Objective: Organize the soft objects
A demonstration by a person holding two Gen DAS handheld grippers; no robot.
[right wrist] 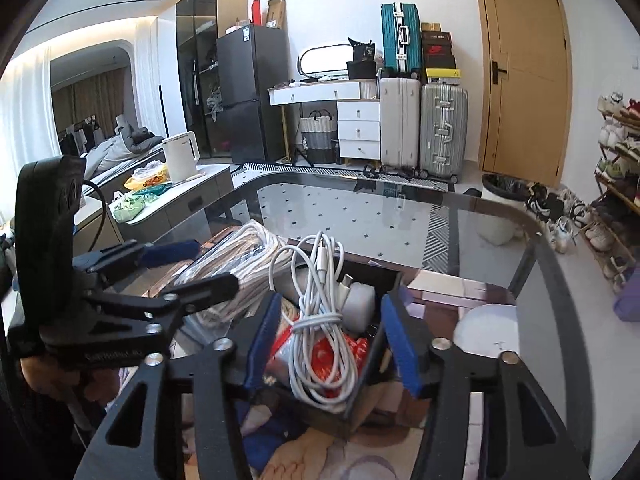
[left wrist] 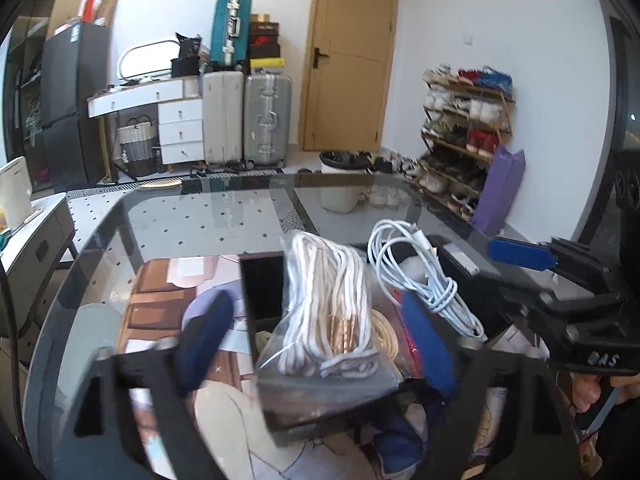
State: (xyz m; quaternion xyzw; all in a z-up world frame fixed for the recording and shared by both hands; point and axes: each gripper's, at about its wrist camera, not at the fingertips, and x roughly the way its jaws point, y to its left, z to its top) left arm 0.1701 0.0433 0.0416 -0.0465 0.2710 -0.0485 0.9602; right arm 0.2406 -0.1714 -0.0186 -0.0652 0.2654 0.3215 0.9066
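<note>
A clear plastic bag of white cord stands between the fingers of my left gripper, above a black box on the glass table. The jaws stand apart around the bag, and contact is not clear. A coiled white charging cable lies over the box to the right. In the right wrist view the same cable lies between the open fingers of my right gripper, over the box and a red packet. The bag and left gripper show at left.
The box sits on a glass table with a patterned cloth under it. A white round lid-like object lies right of the box. Suitcases, a door, a shoe rack and a bin stand beyond.
</note>
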